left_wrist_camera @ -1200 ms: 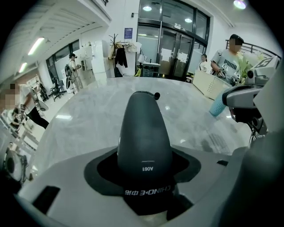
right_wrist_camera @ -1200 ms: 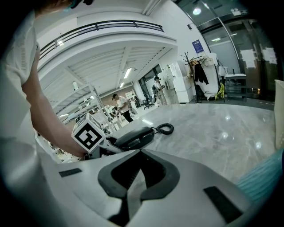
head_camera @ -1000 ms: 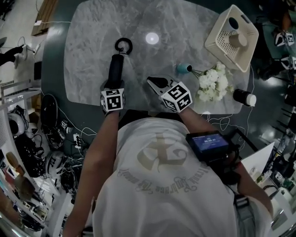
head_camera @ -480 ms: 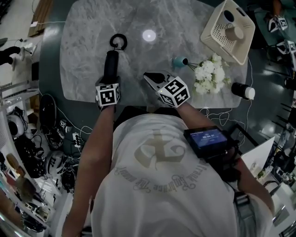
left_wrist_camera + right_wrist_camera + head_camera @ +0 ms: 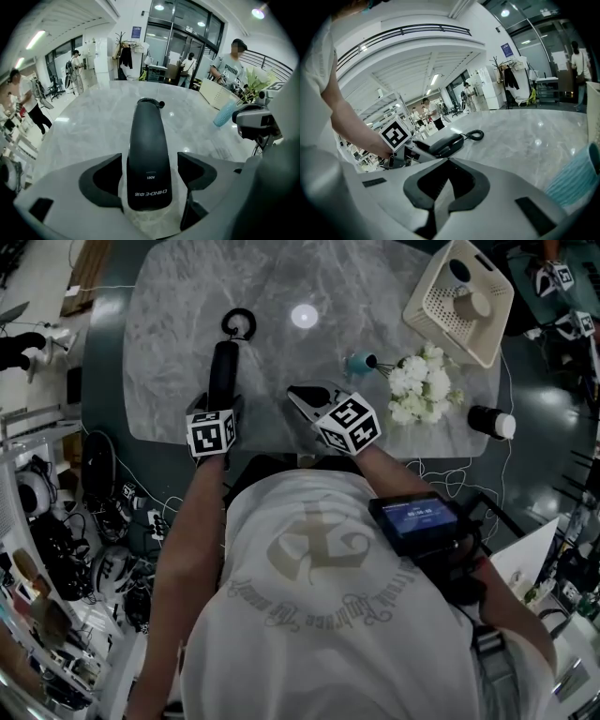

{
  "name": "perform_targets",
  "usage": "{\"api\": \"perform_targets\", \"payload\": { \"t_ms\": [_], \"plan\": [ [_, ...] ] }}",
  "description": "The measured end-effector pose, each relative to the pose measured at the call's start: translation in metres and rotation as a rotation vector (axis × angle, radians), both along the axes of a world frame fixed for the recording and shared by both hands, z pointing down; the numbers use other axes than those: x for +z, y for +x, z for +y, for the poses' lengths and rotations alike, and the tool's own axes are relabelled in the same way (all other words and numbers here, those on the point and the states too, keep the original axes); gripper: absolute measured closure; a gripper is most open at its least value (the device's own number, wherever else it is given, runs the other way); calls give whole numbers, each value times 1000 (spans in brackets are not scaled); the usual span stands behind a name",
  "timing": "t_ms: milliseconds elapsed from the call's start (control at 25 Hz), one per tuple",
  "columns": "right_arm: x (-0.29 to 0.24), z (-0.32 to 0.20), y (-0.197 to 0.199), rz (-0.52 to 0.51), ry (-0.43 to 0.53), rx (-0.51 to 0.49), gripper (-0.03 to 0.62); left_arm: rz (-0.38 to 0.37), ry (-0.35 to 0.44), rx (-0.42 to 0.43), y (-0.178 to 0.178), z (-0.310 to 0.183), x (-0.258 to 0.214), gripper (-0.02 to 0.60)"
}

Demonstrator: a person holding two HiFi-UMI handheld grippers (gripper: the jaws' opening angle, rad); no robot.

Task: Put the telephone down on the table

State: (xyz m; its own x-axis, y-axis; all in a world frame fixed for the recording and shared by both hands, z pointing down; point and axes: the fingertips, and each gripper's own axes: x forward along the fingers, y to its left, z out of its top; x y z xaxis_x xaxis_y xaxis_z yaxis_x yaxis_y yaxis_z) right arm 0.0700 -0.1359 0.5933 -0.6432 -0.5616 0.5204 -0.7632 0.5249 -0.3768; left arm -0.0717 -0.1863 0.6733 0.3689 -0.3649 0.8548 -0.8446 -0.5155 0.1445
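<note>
The black telephone handset (image 5: 222, 371) lies flat on the grey marble table (image 5: 375, 296), and its coiled cord (image 5: 239, 322) curls at the far end. My left gripper (image 5: 222, 405) straddles the handset's near end. In the left gripper view, the handset (image 5: 149, 154) lies between the jaws of that gripper (image 5: 150, 161), which are opening; a strip of marble shows on each side, so the pads are off it. My right gripper (image 5: 292, 393) rests to its right, shut on nothing. The right gripper view shows the right gripper (image 5: 449, 160) with the handset (image 5: 446, 143) beyond it.
A cream perforated basket (image 5: 459, 301) stands at the far right corner. White flowers (image 5: 417, 385) in a teal vase (image 5: 358, 362) lie right of my right gripper. A black bottle with a white cap (image 5: 492, 421) lies at the table's right edge. Cables and gear crowd the floor at left.
The head view has shifted a little. The handset stays lying in the same spot on the table, with both grippers holding about the same places beside it.
</note>
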Motion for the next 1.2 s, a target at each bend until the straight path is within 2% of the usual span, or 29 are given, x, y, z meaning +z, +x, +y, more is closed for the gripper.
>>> {"api": "perform_targets", "payload": {
  "t_ms": [400,880,1000,1200],
  "plan": [
    [-8,9,-3,-11,26,-33,579,53,56,85,9,13,-24,178],
    [-20,34,-2,-27,81,-98,579,81,189,27,-3,48,-77,181],
    [-23,34,-5,-26,98,-117,579,91,213,10,-8,59,-86,200],
    [-33,38,-15,-21,133,-141,579,131,259,-1,-15,79,-104,282]
  ]
}}
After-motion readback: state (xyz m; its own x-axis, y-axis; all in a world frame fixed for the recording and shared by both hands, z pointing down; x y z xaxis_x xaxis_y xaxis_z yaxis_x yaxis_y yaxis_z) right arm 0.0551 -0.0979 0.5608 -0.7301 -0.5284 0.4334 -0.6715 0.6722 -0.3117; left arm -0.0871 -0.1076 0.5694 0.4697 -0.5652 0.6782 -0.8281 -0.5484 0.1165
